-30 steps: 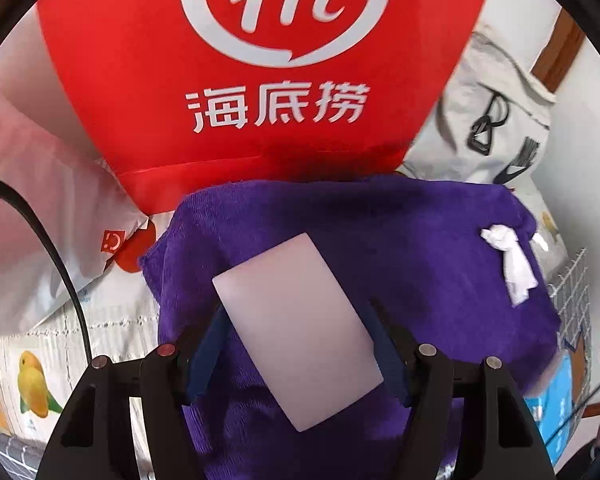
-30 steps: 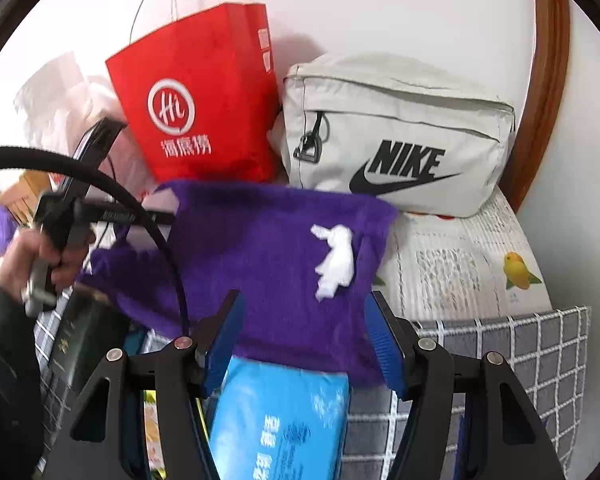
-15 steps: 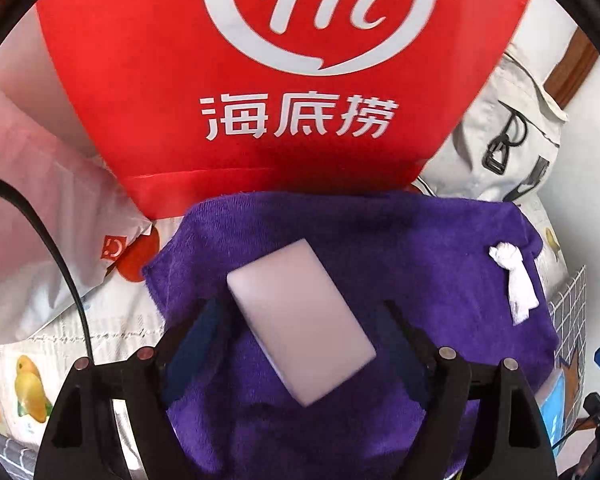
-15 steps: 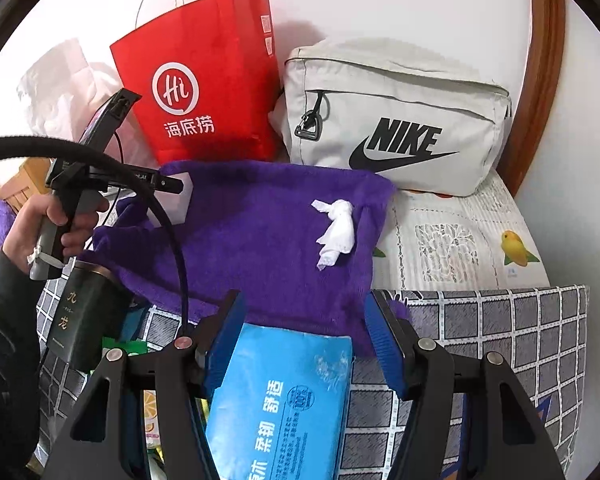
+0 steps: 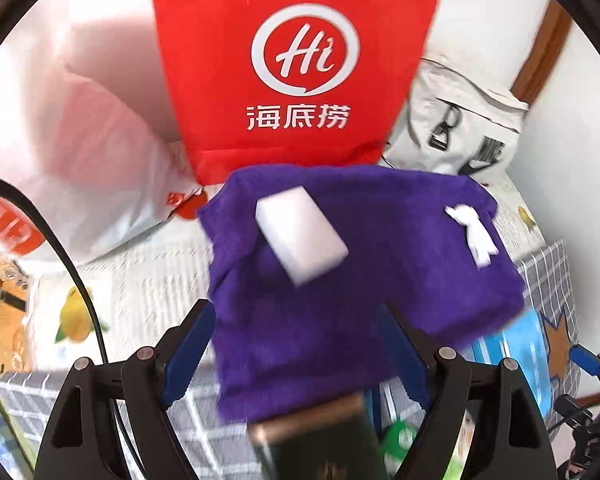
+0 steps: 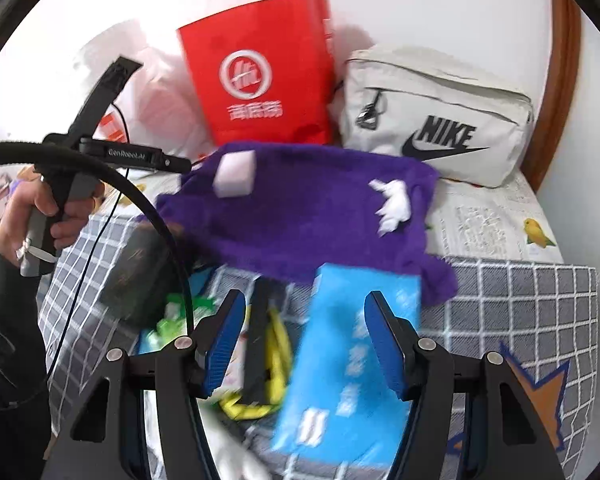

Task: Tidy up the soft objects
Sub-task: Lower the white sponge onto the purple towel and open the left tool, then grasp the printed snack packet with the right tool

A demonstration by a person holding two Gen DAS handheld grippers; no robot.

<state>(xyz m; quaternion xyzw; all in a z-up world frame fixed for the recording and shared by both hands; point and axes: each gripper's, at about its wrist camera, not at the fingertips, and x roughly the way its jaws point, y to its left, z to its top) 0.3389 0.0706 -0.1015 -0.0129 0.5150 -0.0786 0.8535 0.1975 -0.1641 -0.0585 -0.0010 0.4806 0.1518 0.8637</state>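
A purple towel point(image 5: 340, 264) point(image 6: 300, 216) lies spread on the bed. On it rest a white sponge block point(image 5: 300, 236) point(image 6: 236, 174) and a crumpled white tissue point(image 5: 474, 234) point(image 6: 394, 204). My left gripper point(image 5: 296, 332) hangs open above the towel's near edge, well short of the sponge, with nothing between its fingers. In the right wrist view a hand point(image 6: 60, 216) holds that left gripper at the towel's left. My right gripper point(image 6: 304, 320) is open over a blue tissue pack point(image 6: 352, 360) point(image 5: 516, 344), whose left part shows between the fingers without touching the pads.
A red paper bag point(image 5: 300, 80) point(image 6: 260, 80) and a pale Nike bag point(image 6: 436, 120) stand against the wall behind the towel. A dark can point(image 6: 136, 272) lies left of the pack, with green and yellow packets point(image 6: 276, 360) beside it. A checked blanket point(image 6: 520, 320) covers the near bed.
The left jaws widened and came off the white sponge, which now lies on the towel. Both grippers drew back, so more of the bed shows.
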